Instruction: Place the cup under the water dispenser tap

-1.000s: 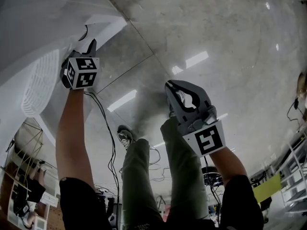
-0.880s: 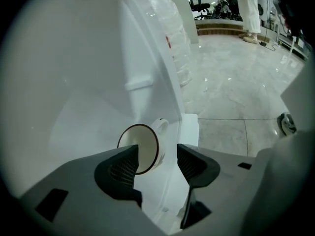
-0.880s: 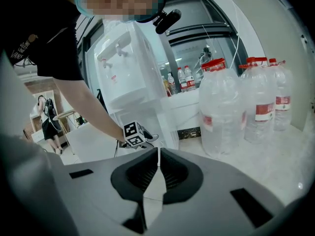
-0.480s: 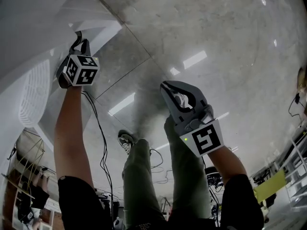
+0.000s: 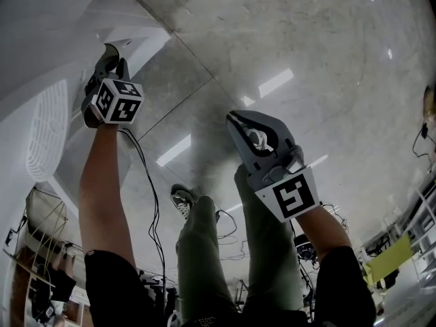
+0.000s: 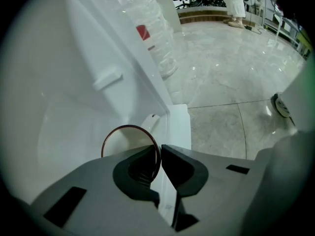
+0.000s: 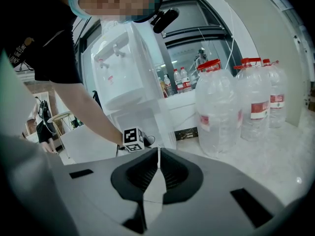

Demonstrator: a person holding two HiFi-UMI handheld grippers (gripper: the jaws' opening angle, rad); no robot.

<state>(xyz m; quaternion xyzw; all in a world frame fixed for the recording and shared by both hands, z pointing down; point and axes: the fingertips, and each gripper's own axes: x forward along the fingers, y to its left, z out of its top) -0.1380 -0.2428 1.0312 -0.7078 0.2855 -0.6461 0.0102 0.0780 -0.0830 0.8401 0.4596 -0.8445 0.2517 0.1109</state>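
Marble floor (image 5: 306, 46), pale and glossy, spreads below and ahead of both claws. Next in bulk, the white water dispenser (image 6: 74, 82) stands directly in front of the left gripper (image 6: 160, 154). Its body fills the space above and to the left of the jaws, and a white ledge shows just beyond their tips. Several large water bottles (image 7: 216, 112) with red caps stand on the floor ahead and to the right of the right gripper (image 7: 158, 154), well apart from it. That right claw is pinched together with nothing in it, held off to the side of the dispenser. The left claw points steeply down and has just been narrowing. Its jaws pinch the wall of the cup (image 6: 123, 139), which is clear with a brown rim. The cup's mouth lies just left of the jaw tips, in front of the dispenser's white face.
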